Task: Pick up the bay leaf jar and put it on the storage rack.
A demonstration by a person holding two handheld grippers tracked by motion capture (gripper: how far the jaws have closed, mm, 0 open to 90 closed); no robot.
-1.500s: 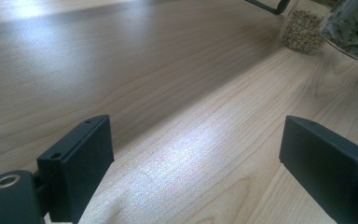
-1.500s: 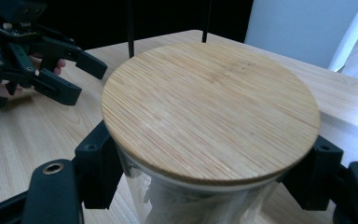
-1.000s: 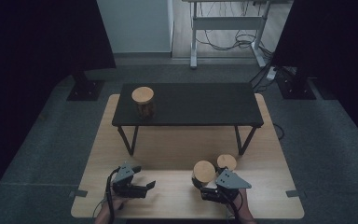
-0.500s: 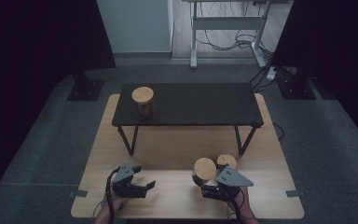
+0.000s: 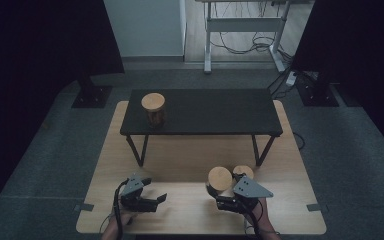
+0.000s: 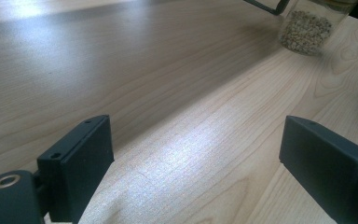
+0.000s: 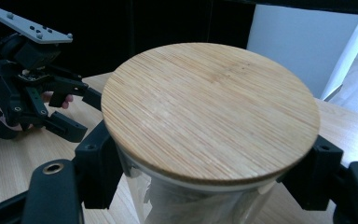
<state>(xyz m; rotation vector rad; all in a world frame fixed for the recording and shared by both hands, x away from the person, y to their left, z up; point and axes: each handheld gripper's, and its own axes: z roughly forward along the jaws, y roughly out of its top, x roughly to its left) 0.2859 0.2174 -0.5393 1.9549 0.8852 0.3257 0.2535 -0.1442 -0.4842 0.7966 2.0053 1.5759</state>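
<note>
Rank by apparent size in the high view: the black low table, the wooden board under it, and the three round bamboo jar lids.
1. Wooden board.
2. Black low table.
3. Round bamboo lid in the right gripper.
4. Lid on the table jar, near the third in size; unsure.
5. Lid behind the right gripper, partly hidden.

Lab, black curtains (image 5: 40, 45), cabled desk frame (image 5: 242, 30)

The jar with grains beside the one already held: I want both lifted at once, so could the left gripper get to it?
Probably yes: the left gripper is open and bare wood lies between it and that jar.
</note>
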